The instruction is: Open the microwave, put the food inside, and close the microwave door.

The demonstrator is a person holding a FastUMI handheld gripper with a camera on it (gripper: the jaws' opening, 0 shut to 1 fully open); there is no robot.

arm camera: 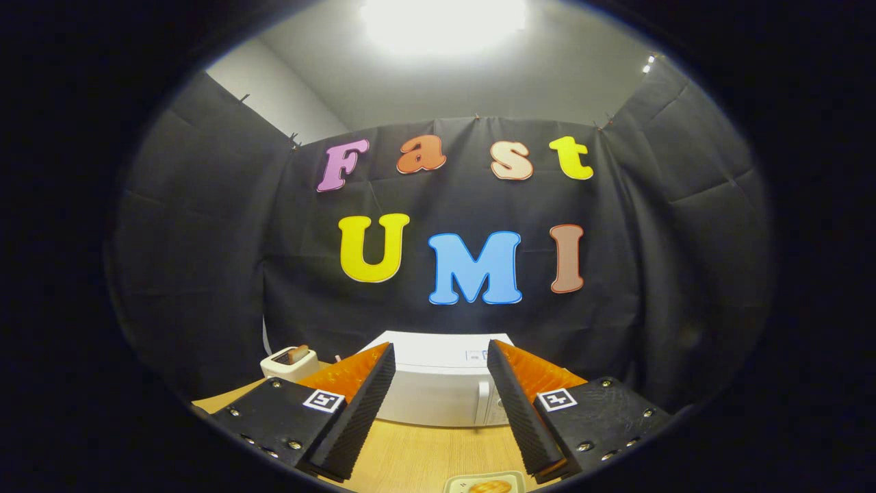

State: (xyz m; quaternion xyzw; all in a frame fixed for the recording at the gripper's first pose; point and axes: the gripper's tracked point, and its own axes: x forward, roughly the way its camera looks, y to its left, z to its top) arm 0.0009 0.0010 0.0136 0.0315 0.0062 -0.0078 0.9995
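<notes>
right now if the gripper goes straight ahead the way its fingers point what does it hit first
Most likely the white box-shaped microwave on the wooden table, door shut, which sits beyond the open gripper and framed between its fingers. Nothing lies in between, though depth is hard to judge. The small plate of food sits below that line.

The tongs [441, 363] are a pair of long wedge-shaped fingers [363, 411], each tapering toward its tip, with fine ribbing running across the inner faces and the sloped upper faces. Each finger is fixed to a flat matte black mounting plate [274, 418] held by small silver screws along its edges. A square black-and-white fiducial marker [324, 400] sits on each plate near the finger's base. The fingers stand spread well apart, nothing between them.
</notes>
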